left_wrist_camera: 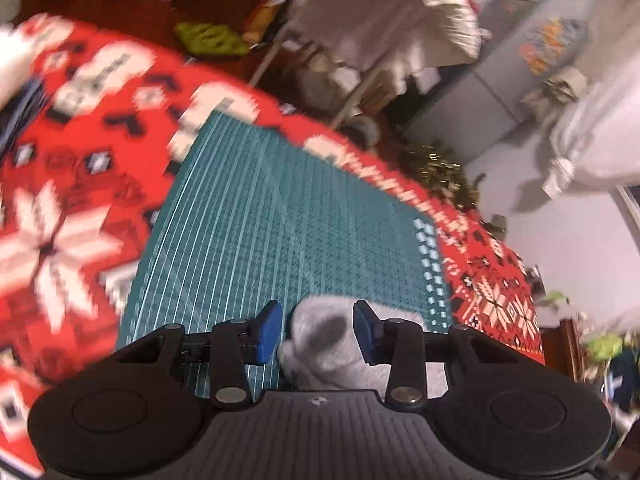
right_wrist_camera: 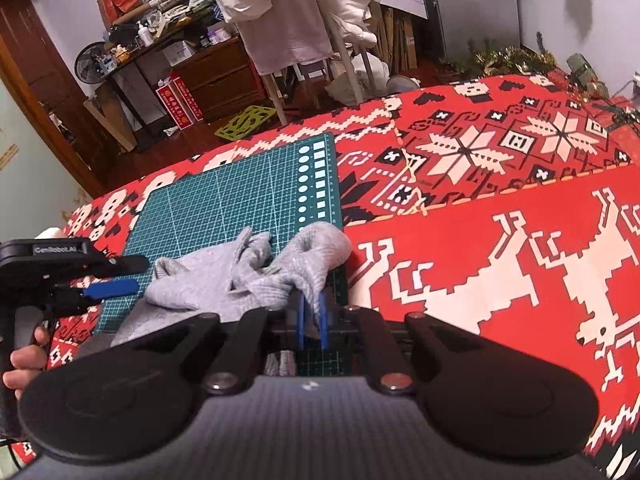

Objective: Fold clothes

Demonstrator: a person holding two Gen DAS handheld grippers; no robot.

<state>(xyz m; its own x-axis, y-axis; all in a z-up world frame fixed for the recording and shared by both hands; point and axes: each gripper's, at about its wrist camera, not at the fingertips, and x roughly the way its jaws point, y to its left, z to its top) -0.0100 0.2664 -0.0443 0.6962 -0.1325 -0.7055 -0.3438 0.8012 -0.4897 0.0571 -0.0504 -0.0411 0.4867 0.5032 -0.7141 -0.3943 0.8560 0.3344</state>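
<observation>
- The grey garment point(right_wrist_camera: 244, 276) lies crumpled on the near part of the green cutting mat point(right_wrist_camera: 240, 196), its bulk running left to right across the mat's near edge in the right wrist view.
- One ribbed end of it rises in a hump at the right, just at the mat's right edge, and its folds funnel down toward the camera into the right gripper point(right_wrist_camera: 312, 320).
- The right gripper's blue fingers point(right_wrist_camera: 323, 316) stand nearly together with the ribbed cloth pinched between them: clenched on the garment.
- The garment's left end lies flatter, a loose flap pointing left toward the left gripper point(right_wrist_camera: 120, 276), which sits at the mat's left edge, side-on.
- A hand point(right_wrist_camera: 24, 360) holds that gripper's handle at the near left.
- In the left wrist view the left gripper point(left_wrist_camera: 316, 328) is released, its blue pads point(left_wrist_camera: 268, 332) well apart, and a grey lump of the garment point(left_wrist_camera: 332, 340) sits between them, nearer the right pad; whether either pad touches it I cannot tell.
- That view is motion-blurred.
- The mat rests on a red patterned cloth point(right_wrist_camera: 480, 240) covering the table; a laundry rack hung with white clothing point(right_wrist_camera: 296, 12) stands far behind.
</observation>
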